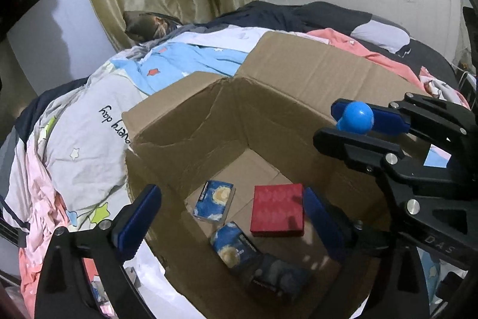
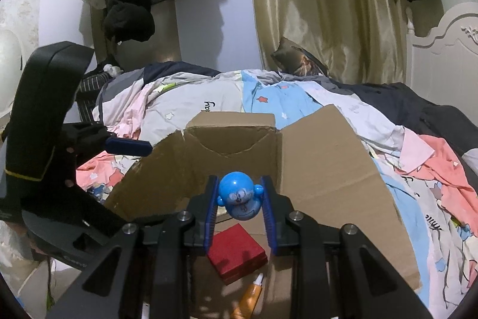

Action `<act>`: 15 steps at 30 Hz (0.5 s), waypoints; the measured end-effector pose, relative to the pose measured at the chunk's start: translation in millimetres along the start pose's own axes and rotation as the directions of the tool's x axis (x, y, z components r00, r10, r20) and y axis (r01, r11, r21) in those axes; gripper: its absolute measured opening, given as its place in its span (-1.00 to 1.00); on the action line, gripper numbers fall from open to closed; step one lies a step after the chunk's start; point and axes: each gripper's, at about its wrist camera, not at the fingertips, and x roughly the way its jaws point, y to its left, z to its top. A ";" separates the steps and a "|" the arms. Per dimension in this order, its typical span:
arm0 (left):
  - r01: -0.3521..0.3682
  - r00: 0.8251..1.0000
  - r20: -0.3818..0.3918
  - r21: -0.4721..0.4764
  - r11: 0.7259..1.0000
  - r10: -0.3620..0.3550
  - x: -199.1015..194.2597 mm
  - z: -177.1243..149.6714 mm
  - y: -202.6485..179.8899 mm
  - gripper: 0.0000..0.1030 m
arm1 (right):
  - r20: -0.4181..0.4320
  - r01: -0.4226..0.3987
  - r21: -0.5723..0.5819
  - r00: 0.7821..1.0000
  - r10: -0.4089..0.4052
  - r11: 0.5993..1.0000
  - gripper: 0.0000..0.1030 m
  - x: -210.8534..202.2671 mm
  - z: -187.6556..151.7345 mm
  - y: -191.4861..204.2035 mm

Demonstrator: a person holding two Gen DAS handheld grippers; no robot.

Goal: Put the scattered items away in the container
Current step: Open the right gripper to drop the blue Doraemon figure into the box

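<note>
Cardboard box (image 1: 269,97) on the bed already holds a red box (image 1: 278,209) and blue packs (image 1: 214,201); left gripper (image 1: 233,224) gapes empty above them, right gripper (image 2: 239,201) clamps a blue toy (image 2: 239,199) over the box, unreleased.

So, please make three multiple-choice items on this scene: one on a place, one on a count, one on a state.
1. Where is the red box?
A. on the bed
B. inside the carton
C. in the left gripper

2. How many blue starry boxes lie in the carton?
A. two
B. none
C. five

3. What does the right gripper do?
A. stands open and empty
B. grips a tube
C. is shut on the blue toy

Key: 1 B, it rests on the carton floor; 2 A, one lies beside the other; 3 C, both jaws press the toy's sides.
</note>
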 end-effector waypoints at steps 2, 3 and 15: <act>-0.004 1.000 0.003 0.002 1.000 0.004 -2.1 -1.1 -0.1 0.91 | 0.001 0.001 0.002 1.000 -0.001 1.000 -0.44 0.1 0.2 -0.3; -0.005 1.000 0.003 0.001 1.000 0.005 -3.1 -2.0 0.3 0.92 | 0.014 0.000 0.007 1.000 0.000 1.000 -0.37 -1.4 0.1 -0.6; -0.014 0.999 -0.044 -0.041 0.999 0.013 -19.1 -39.1 2.7 0.93 | 0.072 -0.040 0.028 0.997 0.038 0.999 0.28 -20.3 -6.9 8.3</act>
